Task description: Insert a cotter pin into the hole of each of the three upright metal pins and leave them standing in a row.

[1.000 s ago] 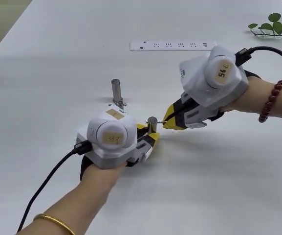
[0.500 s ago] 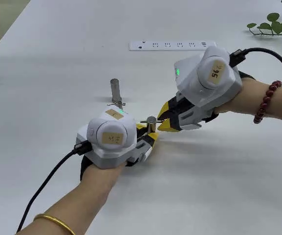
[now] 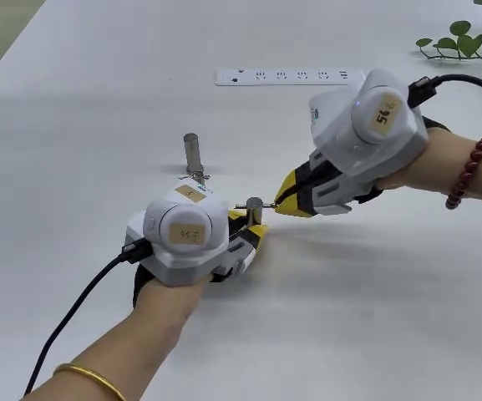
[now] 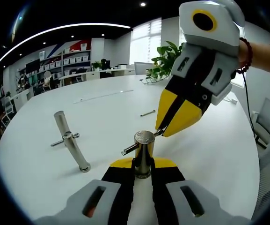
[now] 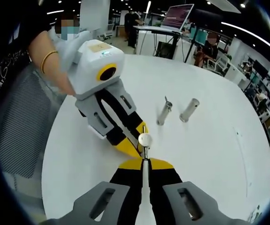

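Note:
An upright metal pin [image 3: 255,209] [image 4: 144,152] stands in my left gripper [image 3: 251,229] [image 4: 143,165], which is shut on its shaft. A cotter pin [image 4: 129,149] [image 5: 145,151] runs through its head, and my right gripper [image 3: 281,205] [image 5: 145,160] is shut on the cotter pin's other end. In the right gripper view the pin's round top [image 5: 145,139] sits just past my jaws. Two more metal pins stand beyond: one [image 5: 163,114] with a cotter pin [image 3: 200,176] through its top, and a bare one [image 3: 192,150] [image 5: 189,110].
A white power strip [image 3: 291,77] lies at the table's far side and a green plant [image 3: 462,42] sits at the far right. A loose cotter pin [image 4: 148,113] lies on the table. Cables trail from both grippers. The white tabletop [image 3: 374,317] spreads all around.
My right gripper rose and its jaws looked wider half a second ago. It is now back level and shut on the cotter pin. The left gripper stays on its pin.

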Demonstrator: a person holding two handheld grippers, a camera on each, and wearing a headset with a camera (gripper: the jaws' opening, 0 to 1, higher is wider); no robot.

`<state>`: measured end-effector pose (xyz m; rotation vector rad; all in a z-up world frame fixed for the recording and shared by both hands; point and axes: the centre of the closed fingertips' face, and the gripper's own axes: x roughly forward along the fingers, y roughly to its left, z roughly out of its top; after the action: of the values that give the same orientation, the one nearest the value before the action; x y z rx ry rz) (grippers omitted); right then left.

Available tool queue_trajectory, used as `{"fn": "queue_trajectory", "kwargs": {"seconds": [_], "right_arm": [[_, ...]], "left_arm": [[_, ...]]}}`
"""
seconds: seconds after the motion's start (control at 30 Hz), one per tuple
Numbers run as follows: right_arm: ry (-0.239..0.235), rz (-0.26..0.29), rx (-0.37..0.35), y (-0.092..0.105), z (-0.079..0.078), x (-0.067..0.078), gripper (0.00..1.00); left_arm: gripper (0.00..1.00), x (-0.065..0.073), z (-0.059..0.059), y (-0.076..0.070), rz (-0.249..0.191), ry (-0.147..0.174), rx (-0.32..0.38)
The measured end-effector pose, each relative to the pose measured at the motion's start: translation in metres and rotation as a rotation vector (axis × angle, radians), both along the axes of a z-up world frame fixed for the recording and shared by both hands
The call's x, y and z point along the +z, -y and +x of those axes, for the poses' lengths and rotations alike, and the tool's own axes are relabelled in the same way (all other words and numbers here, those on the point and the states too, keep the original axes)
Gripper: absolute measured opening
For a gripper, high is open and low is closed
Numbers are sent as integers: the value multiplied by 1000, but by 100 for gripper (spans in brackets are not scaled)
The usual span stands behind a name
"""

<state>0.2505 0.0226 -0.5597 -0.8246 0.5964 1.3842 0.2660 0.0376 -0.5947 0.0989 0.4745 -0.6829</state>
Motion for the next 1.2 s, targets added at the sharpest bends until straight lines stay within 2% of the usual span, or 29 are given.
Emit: {"fn": "queue_trajectory", "kwargs": {"seconds": [0.77,0.87,1.1,1.2], "right_arm": [[17,2,34,-9,3,-3,0],[14,3,34,-10,2,-3,0],[13,2,30,-11,1,-3,0],[9,10,22,-12,0,-2,0]], "left_arm": [[10,-1,1,0,-6,-9,9],[11,-2,1,0,-21,-20,18],[11,-2,0,0,-17,-23,22],[12,-6,-2,-1,-14,-46,24]]}}
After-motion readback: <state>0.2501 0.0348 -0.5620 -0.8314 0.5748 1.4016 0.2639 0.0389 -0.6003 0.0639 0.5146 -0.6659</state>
